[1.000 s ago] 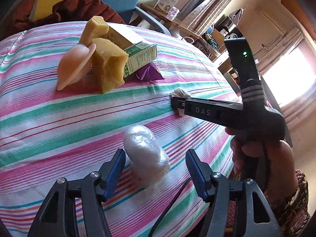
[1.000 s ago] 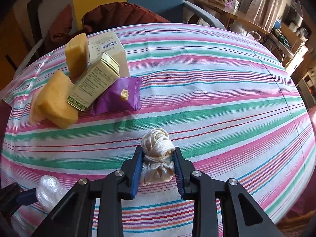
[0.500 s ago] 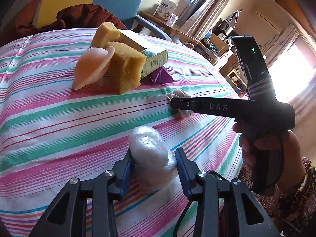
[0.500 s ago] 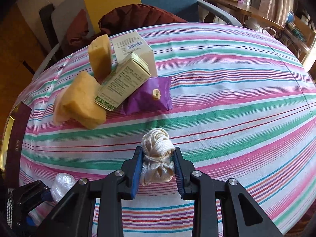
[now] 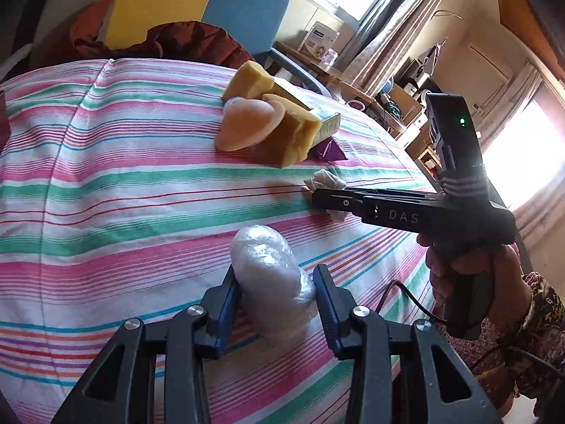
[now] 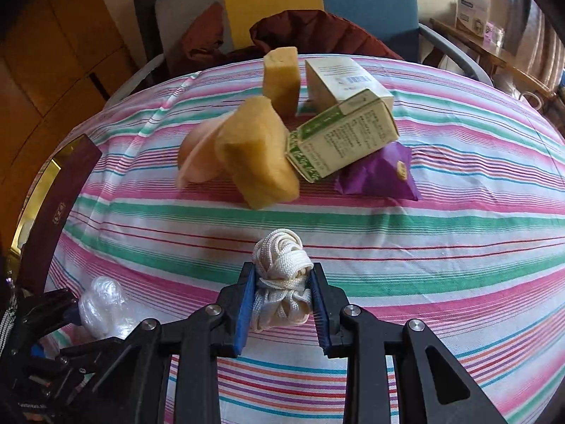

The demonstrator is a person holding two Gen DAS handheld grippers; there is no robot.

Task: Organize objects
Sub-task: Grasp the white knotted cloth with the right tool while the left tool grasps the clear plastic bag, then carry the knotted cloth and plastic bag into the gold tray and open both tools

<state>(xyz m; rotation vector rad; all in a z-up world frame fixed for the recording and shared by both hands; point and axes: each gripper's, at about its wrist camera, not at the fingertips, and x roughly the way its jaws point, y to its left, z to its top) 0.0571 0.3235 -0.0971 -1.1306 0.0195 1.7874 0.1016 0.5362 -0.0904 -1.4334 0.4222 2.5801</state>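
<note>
My left gripper (image 5: 277,300) is shut on a clear crumpled plastic bundle (image 5: 270,275) just above the striped tablecloth (image 5: 106,194). The bundle also shows in the right wrist view (image 6: 104,304). My right gripper (image 6: 282,298) is shut on a white coiled cord bundle (image 6: 280,275), which also shows in the left wrist view (image 5: 325,180). Further back lies a pile: two yellow sponges (image 6: 257,155), a pink disc (image 6: 197,155), a green-and-white box (image 6: 344,137), a white box (image 6: 339,79) and a purple packet (image 6: 379,173).
A dark red box with gold trim (image 6: 56,205) lies at the table's left edge. A chair with dark red clothing (image 6: 310,35) stands behind the table. Shelves and a window (image 5: 522,162) are off to the right.
My left gripper closed around the plastic bundle, having been open about it a second ago. Both grippers moved toward the pile, the right still holding the cord.
</note>
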